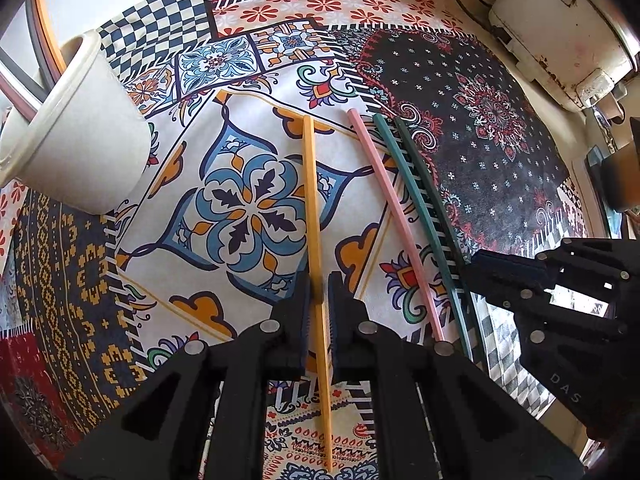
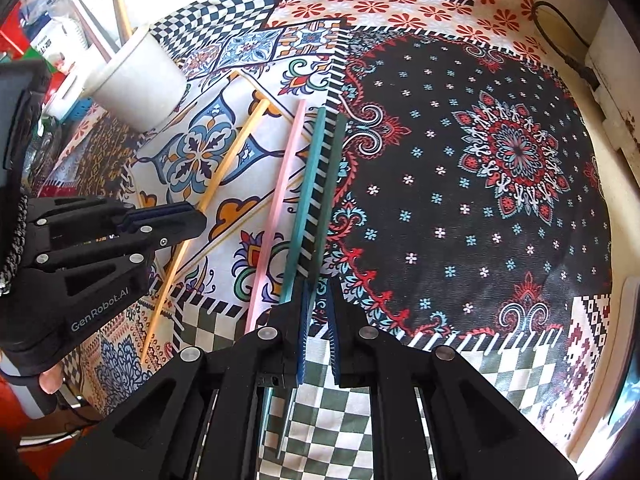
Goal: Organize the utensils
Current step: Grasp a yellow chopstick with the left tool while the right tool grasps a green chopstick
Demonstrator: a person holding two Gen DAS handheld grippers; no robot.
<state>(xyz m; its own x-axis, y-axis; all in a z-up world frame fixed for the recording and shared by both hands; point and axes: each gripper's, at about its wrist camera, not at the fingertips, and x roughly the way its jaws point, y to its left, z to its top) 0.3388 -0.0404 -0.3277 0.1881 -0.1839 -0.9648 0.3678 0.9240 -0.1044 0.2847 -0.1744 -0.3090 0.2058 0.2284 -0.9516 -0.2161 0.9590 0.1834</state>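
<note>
A yellow chopstick (image 1: 314, 208) lies on the patterned cloth, and my left gripper (image 1: 319, 280) is shut on its lower part. To its right lie a pink chopstick (image 1: 390, 208), a teal chopstick (image 1: 416, 208) and a dark green chopstick (image 2: 330, 184), side by side. My right gripper (image 2: 318, 282) is shut on the dark green chopstick near its lower end, with the teal chopstick (image 2: 306, 200) passing just left of its left finger. A white cup (image 2: 136, 80) stands at the far left and holds several chopsticks upright. The left gripper (image 2: 202, 216) shows in the right wrist view on the yellow chopstick (image 2: 228, 164).
The patchwork tablecloth (image 2: 480, 220) covers the whole table. A worn white appliance (image 1: 560, 28) with a black cable (image 2: 560, 40) sits at the far right edge. Bottles and boxes (image 2: 48, 40) crowd the far left behind the cup. A fingertip (image 2: 50, 380) shows under the left gripper.
</note>
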